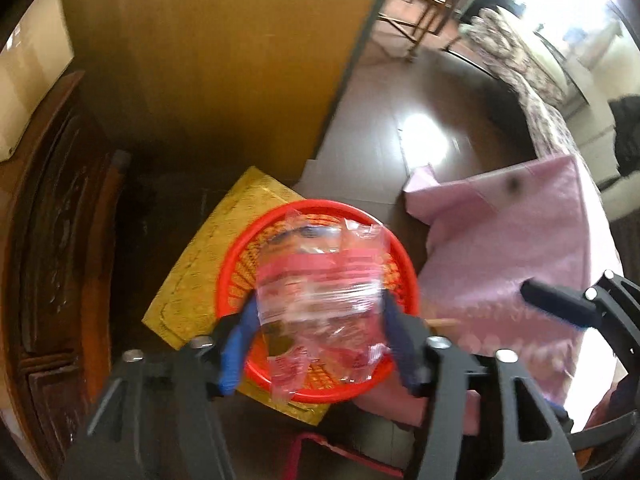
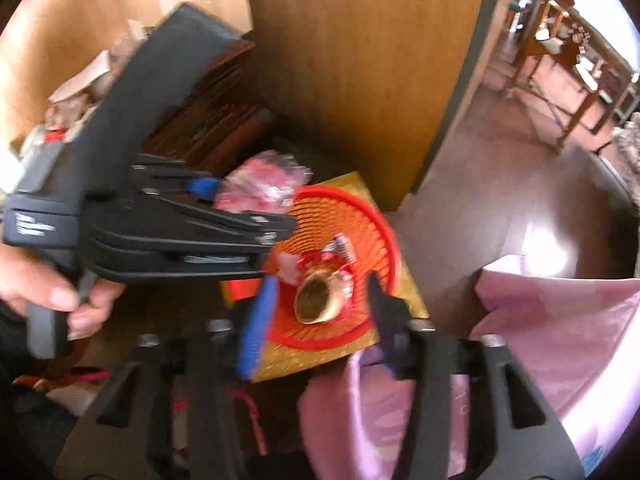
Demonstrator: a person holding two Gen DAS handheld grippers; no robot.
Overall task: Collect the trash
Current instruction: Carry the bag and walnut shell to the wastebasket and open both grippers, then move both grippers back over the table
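— Trash was partly collected, I judged: a red round plastic basket (image 2: 360,216) already held crumpled wrappers (image 2: 340,246) and a brown shell-like scrap (image 2: 318,300).

— And the fingers?

— The left gripper (image 1: 318,320) had its fingers spread, a clear red-printed plastic wrapper (image 1: 320,280) loose between them, directly over the basket. The right gripper (image 2: 320,308) was spread too, empty, the scrap just beyond.

A pink cloth (image 1: 520,248) drapes beside a wooden cabinet (image 1: 52,240) and a yellow panel (image 1: 224,60).
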